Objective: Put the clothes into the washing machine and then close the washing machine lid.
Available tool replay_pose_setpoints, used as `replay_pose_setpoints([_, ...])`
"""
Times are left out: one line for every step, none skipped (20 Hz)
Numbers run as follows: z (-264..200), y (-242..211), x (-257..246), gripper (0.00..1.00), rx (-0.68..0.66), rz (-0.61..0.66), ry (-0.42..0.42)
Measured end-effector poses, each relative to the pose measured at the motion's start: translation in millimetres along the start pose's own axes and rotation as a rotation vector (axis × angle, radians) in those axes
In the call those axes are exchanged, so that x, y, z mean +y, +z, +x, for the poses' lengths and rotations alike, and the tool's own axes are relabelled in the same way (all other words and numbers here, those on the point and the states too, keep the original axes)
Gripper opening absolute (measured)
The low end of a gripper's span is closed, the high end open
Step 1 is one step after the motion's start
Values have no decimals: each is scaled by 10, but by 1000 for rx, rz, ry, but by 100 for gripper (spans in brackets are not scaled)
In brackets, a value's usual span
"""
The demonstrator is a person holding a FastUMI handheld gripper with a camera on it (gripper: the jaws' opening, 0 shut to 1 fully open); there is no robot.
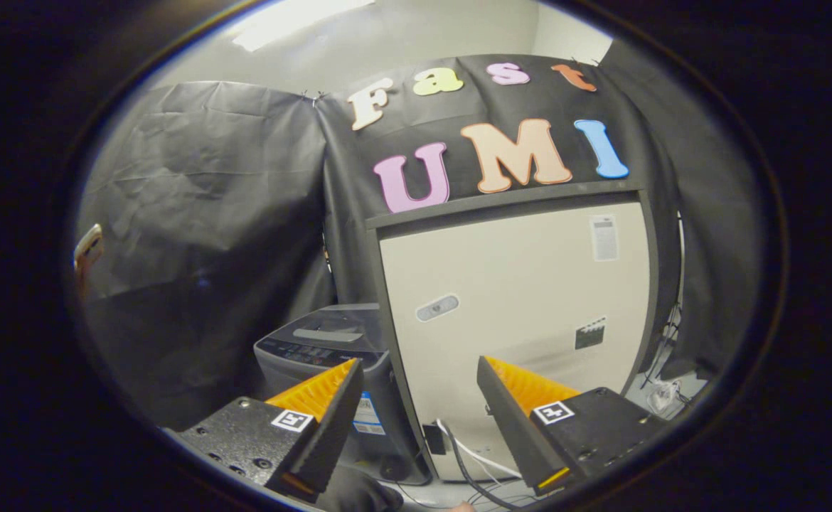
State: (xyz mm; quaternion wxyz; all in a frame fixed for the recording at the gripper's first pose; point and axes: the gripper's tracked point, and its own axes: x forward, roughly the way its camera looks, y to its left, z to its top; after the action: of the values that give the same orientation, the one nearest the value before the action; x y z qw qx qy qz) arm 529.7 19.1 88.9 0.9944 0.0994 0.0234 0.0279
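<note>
Tool (419, 398) held released, high in the booth, with the washing machine (331, 370) beyond its fingers.

The two fingers are seen spread well apart, and nothing is gripped between them. The washing machine, a grey top-loader, is found low down, just beyond the left finger (323, 419), which covers part of its front; a control panel (302, 350) is seen along its top edge and the lid (331, 331) appears to be lying shut. A tall pale cabinet (515, 313) with a dark frame is set just beside the machine, on its right, and is seen through the gap between the fingers. Cables (469, 462) are trailed on the floor at the cabinet's foot. Black cloth (195, 227) is hung behind everything.
</note>
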Motion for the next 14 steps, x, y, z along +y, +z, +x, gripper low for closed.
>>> replay_pose_setpoints([-35, -72, -19, 97, -1, 1, -18])
replay_pose_setpoints([-80, -118, -12, 97, -10, -12, -23])
replay_pose_setpoints([-109, -116, -23, 97, -30, -37, -34])
replay_pose_setpoints([-99, -129, -35, 97, -46, -54, -49])
replay_pose_setpoints([-99, -158, -59, 97, -55, -75, -65])
replay_pose_setpoints([-97, -208, -102, 97, -61, -107, -84])
replay_pose_setpoints([-78, -233, -151, 97, -60, -130, -100])
replay_pose_setpoints([-79, -319, -153, 97, -22, -114, -100])
replay_pose_setpoints([-108, -274, -174, 97, -39, -105, -106])
replay_pose_setpoints([-105, -211, -213, 97, -65, -104, -119])
replay_pose_setpoints([-109, -169, -263, 97, -92, -107, -140])
replay_pose_setpoints([-85, -262, -332, 97, -76, -105, -158])
replay_pose_setpoints([-99, -384, -353, 97, -39, -108, -168])
replay_pose_setpoints([-108, -451, -352, 97, -19, -107, -169])
